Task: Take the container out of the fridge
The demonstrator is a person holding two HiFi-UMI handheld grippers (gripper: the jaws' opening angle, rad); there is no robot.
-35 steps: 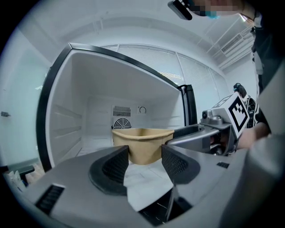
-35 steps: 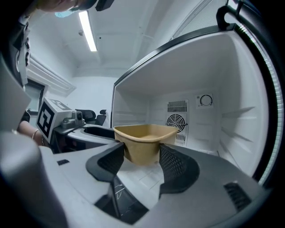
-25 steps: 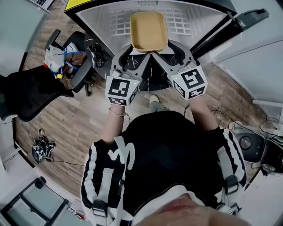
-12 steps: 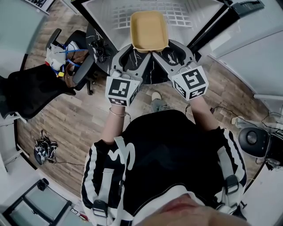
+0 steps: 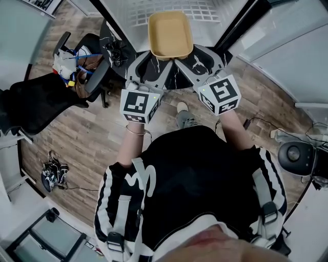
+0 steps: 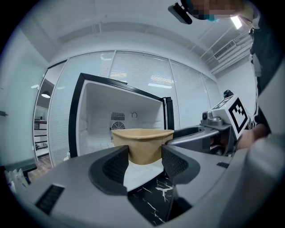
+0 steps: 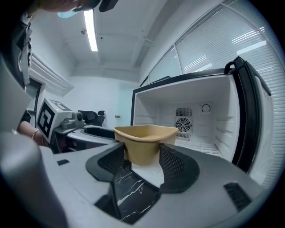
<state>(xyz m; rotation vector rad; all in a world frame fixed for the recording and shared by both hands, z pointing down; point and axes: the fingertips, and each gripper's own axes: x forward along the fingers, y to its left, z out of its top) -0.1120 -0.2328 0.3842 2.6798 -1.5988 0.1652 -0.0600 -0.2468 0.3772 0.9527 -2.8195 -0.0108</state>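
In the head view, the tan container (image 5: 170,35) is gripped at its near end by the left gripper (image 5: 155,60) and the right gripper (image 5: 190,59); the open fridge (image 5: 134,14) is seen just beyond the jaws, and a wooden floor (image 5: 92,138) below them. In the left gripper view, the jaws are clenched on one near corner of the container, both pads touching it; the white fridge interior lies behind. In the right gripper view, the jaws are likewise clamped on the other near corner; the rim is seen above them.

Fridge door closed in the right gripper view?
No, the fridge stands open, its white interior showing behind the container.
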